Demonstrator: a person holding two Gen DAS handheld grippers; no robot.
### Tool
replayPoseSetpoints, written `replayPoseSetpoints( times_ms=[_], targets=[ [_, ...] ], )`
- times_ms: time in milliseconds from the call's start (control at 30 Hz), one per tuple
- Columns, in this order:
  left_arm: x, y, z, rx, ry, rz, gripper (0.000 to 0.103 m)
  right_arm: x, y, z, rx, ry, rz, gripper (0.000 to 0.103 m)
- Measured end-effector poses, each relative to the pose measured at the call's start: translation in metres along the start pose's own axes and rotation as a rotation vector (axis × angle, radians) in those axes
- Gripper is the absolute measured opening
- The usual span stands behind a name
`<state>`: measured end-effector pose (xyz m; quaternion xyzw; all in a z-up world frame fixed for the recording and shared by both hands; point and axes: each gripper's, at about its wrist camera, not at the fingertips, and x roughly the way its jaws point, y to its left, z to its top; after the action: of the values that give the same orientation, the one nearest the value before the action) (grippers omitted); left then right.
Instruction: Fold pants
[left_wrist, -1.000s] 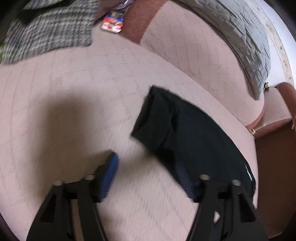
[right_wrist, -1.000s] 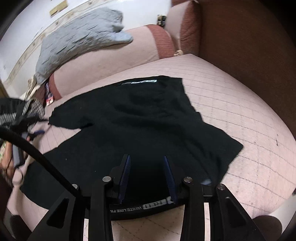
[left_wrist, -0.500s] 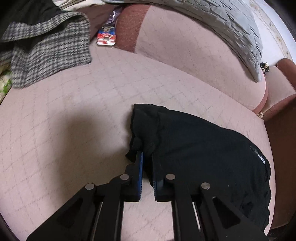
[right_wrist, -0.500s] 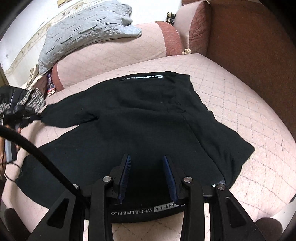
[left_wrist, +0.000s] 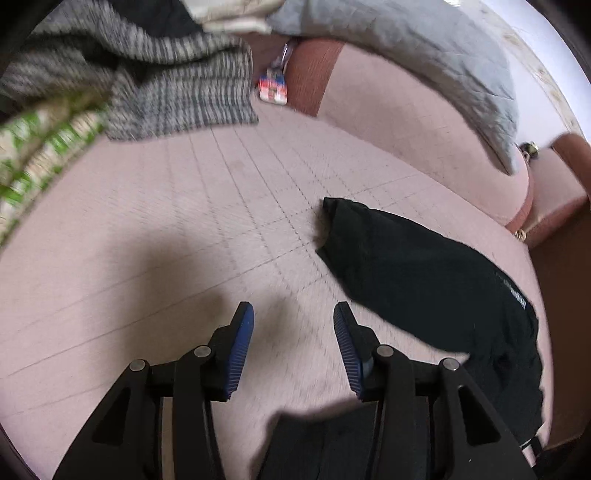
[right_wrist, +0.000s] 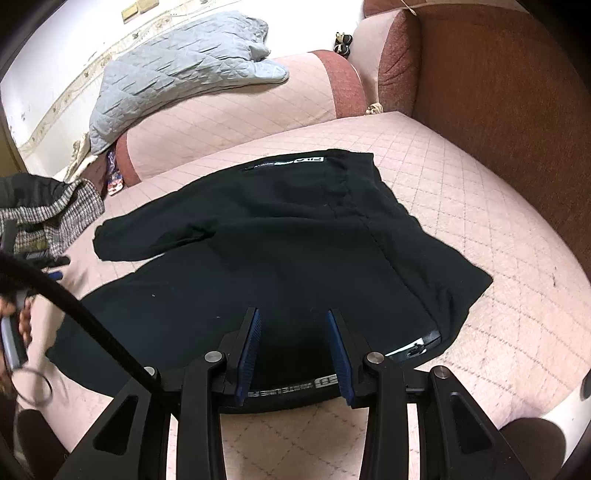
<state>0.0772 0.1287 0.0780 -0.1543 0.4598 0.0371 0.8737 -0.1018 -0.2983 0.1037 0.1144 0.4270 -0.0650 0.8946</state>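
One pair of black pants (right_wrist: 280, 240) lay spread across the pink quilted sofa seat (right_wrist: 461, 206), waistband toward the backrest, with one leg end (left_wrist: 343, 218) reaching out to the side and a second printed band showing at the near hem. The left gripper (left_wrist: 293, 332) hung above bare seat with its two blue pads (left_wrist: 240, 347) apart and nothing between them; the leg end lay near, ahead and to its right, not touching. The right gripper (right_wrist: 293, 343) sat low over the near edge of the pants, its two pads (right_wrist: 251, 343) also spread, the black cloth visible in the gap but not pinched. Whether its tips touched the cloth I could not tell. One grey quilted blanket (right_wrist: 177, 70) was draped over the backrest. One checked grey garment (left_wrist: 166, 88) was heaped at the far end of the seat, with one green and cream patterned cloth (left_wrist: 40, 155) beside it. One small red, white and blue packet (left_wrist: 272, 86) was tucked in the corner by the backrest
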Motion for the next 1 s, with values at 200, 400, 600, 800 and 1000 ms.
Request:
replayPoseSetpoints(
  times_ms=[200,400,600,800,1000],
  targets=[
    [-0.055,-0.028,-0.043,0.020,-0.116,-0.057,0.064,-0.017,0.012,0.006,0.018,-0.055,0.043,0.040],
    [-0.057,-0.073,-0.069,0.027,-0.078,-0.153,0.064,-0.092,0.027,0.023,0.028,-0.345,0.069,0.040],
    [-0.052,-0.149,-0.099,0.123,-0.011,-0.178,0.064,-0.143,0.056,0.027,0.036,-0.446,0.283,0.040],
    [-0.037,-0.215,-0.141,0.213,0.085,-0.178,0.065,-0.170,0.109,0.019,-0.073,-0.506,0.414,0.049],
    [-0.032,-0.237,-0.179,0.245,0.149,-0.192,0.065,-0.177,0.141,0.007,-0.138,-0.571,0.427,0.057]
  ],
)
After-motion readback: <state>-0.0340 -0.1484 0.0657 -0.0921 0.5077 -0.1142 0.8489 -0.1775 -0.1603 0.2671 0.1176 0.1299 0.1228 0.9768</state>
